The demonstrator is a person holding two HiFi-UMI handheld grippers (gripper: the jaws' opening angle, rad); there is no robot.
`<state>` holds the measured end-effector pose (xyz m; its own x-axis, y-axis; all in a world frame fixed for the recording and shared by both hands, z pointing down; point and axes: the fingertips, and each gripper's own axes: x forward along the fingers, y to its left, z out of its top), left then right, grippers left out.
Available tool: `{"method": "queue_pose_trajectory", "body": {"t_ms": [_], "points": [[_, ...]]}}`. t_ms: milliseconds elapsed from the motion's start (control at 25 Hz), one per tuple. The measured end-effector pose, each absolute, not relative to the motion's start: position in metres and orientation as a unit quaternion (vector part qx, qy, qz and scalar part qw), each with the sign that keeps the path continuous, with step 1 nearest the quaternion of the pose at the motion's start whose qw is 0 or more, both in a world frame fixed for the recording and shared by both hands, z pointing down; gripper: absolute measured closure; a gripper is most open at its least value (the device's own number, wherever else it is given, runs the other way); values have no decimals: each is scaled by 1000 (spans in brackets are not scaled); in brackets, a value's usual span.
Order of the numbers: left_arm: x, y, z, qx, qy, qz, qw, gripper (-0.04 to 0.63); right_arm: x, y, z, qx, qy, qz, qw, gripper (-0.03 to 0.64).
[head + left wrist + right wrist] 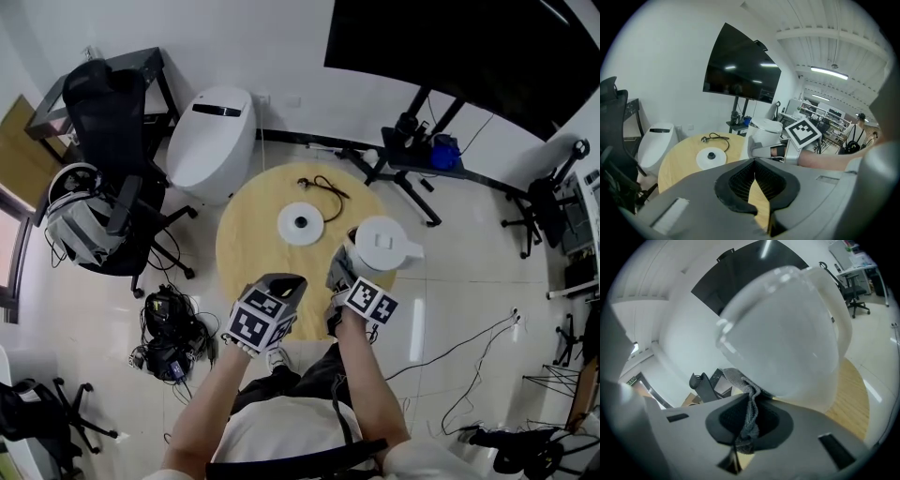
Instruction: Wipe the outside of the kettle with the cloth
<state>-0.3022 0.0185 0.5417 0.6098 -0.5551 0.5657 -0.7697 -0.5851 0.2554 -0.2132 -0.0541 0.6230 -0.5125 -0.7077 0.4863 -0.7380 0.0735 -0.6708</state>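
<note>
A white kettle (382, 246) stands at the right edge of the round wooden table (253, 234); it fills the right gripper view (783, 333) and shows in the left gripper view (765, 133). My right gripper (343, 272) is shut on a grey cloth (749, 416), and the cloth's upper end (339, 266) lies against the kettle's near side. My left gripper (283, 284) is shut with nothing in it, held over the table's near edge to the left of the kettle, its jaws (754, 183) pointing across the table.
The kettle's white base disc (301, 223) lies mid-table with its black cord (322, 185) behind it. A white rounded appliance (212, 139) and a black office chair (108, 178) stand left of the table. A screen on a stand (441, 56) is at the back right.
</note>
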Motion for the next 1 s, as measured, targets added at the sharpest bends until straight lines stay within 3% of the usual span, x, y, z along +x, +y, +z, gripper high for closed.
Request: {"method": "queue_pose_trajectory", "body": {"t_ms": [520, 1000], "points": [[-311, 29, 552, 851, -395, 239, 250, 594, -211, -45, 740, 530, -677, 500, 101, 584], [-317, 4, 562, 805, -471, 211, 294, 594, -235, -29, 581, 438, -801, 400, 86, 584]]}}
